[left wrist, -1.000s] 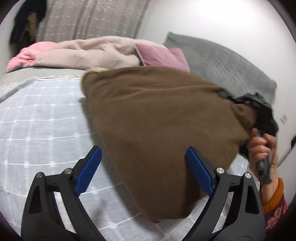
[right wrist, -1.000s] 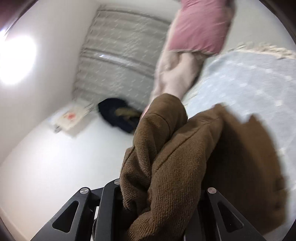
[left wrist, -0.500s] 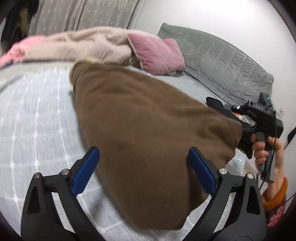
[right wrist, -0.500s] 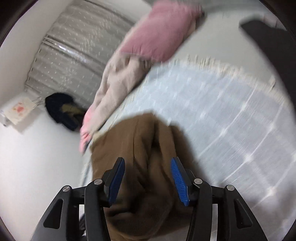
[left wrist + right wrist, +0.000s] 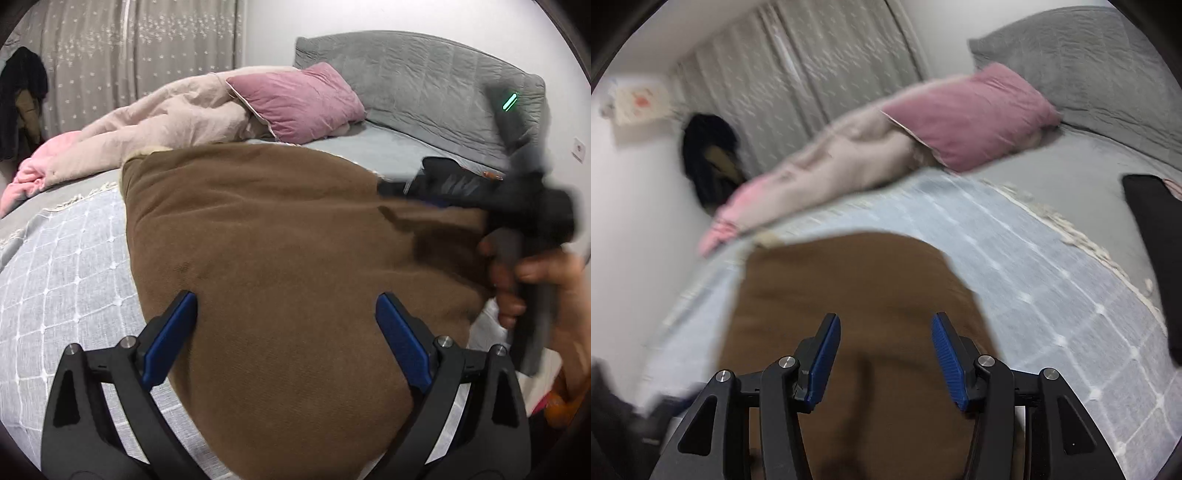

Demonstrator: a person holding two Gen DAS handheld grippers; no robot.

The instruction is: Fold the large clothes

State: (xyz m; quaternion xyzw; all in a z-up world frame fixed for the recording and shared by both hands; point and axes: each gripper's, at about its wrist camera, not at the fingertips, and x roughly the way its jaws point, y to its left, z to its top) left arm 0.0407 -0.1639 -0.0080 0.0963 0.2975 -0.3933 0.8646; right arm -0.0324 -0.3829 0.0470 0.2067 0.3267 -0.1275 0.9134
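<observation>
brown garment (image 5: 280,258) fills the middle of the left wrist view, lying folded on a pale checked bedspread (image 5: 62,273) that covers the lower left of the frame. the left gripper (image 5: 286,332) sits at the bottom centre with its blue pads spread wide, nothing pressed between them, the cloth lying beneath. at the right edge a blurred hand (image 5: 546,295) holds the black right gripper (image 5: 461,192), its fingers reaching left over the garment's right end. a pink pillow (image 5: 299,99) rests upper centre against a grey headboard (image 5: 424,81), with a beige blanket (image 5: 159,125) to its left and grey curtains (image 5: 129,51) at the upper left. in the right wrist view, the same garment (image 5: 849,295) takes the lower centre, on the bedspread (image 5: 1052,280) that runs to the right. the right gripper (image 5: 884,354) at the bottom shows its jaws apart and closing slightly, pads clear of the cloth, which lies under them. the pillow (image 5: 967,118) sits upper right, the blanket (image 5: 827,158) left of it, and a dark cloth (image 5: 1152,229) at the right edge.
</observation>
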